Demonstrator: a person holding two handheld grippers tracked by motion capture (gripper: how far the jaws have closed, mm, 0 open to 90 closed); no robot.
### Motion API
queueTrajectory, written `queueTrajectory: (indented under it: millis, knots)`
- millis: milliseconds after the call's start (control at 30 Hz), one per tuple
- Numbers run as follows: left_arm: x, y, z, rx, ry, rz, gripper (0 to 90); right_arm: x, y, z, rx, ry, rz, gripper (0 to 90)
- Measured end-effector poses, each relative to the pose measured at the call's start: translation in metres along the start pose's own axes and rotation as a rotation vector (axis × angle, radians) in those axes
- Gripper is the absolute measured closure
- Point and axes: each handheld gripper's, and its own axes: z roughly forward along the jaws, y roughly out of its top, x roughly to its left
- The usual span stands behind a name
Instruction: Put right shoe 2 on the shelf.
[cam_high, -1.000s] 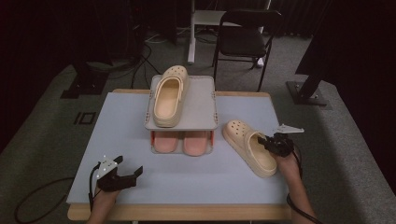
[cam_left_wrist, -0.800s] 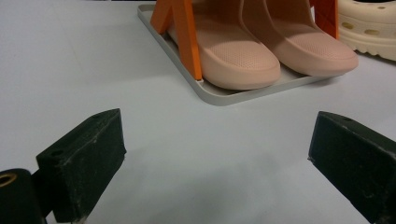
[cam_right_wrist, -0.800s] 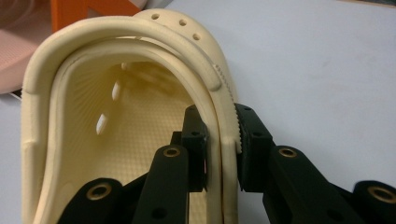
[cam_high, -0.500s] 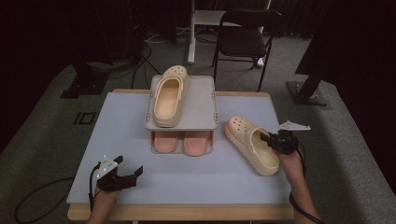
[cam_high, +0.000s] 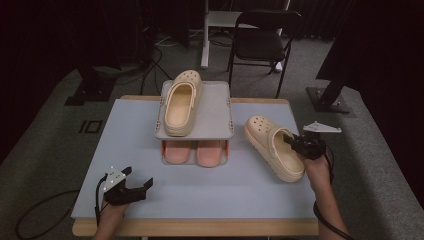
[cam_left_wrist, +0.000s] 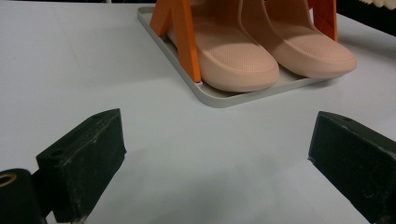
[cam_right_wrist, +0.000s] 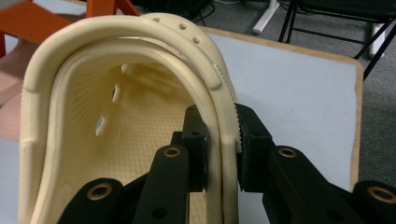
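Right gripper view: right gripper (cam_right_wrist: 220, 140) clamps cream perforated clog (cam_right_wrist: 116, 130).

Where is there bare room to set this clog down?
The right half of the rack's top shelf is bare, beside the clog already there. The table left of the rack and along the front edge is also bare. The lower shelf is crowded with pink shoes.

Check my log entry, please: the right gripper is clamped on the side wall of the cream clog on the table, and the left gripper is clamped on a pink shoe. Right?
Not quite. The left gripper holds nothing: the left gripper view shows its jaws wide open over bare table, short of the pink shoes. The right gripper does clamp the cream clog's side wall.
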Motion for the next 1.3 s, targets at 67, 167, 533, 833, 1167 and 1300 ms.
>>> queueTrajectory:
  millis: [67,167,533,833,1167,1300]
  knots:
    - [0.0,0.0,0.0,0.001,-0.001,0.001,3.6,0.0,0.005,-0.003,-0.004,-0.005,0.002,76.2]
    - [0.0,0.0,0.0,-0.001,-0.001,-0.001,3.6,0.002,0.012,-0.007,-0.015,-0.011,0.003,76.2]
    - [0.0,0.0,0.0,0.0,0.0,0.001,3.5,0.008,0.041,-0.018,-0.063,-0.022,0.015,76.2]
    - [0.0,0.0,-0.001,-0.002,0.001,-0.002,3.6,0.02,0.066,-0.017,-0.083,-0.041,0.015,76.2]
    - [0.001,0.001,-0.002,-0.007,0.002,-0.004,3.6,0.036,0.095,-0.011,-0.105,-0.043,0.005,76.2]
    - [0.002,0.001,-0.002,-0.007,0.001,-0.004,3.6,0.043,0.102,-0.006,-0.107,-0.039,0.0,76.2]
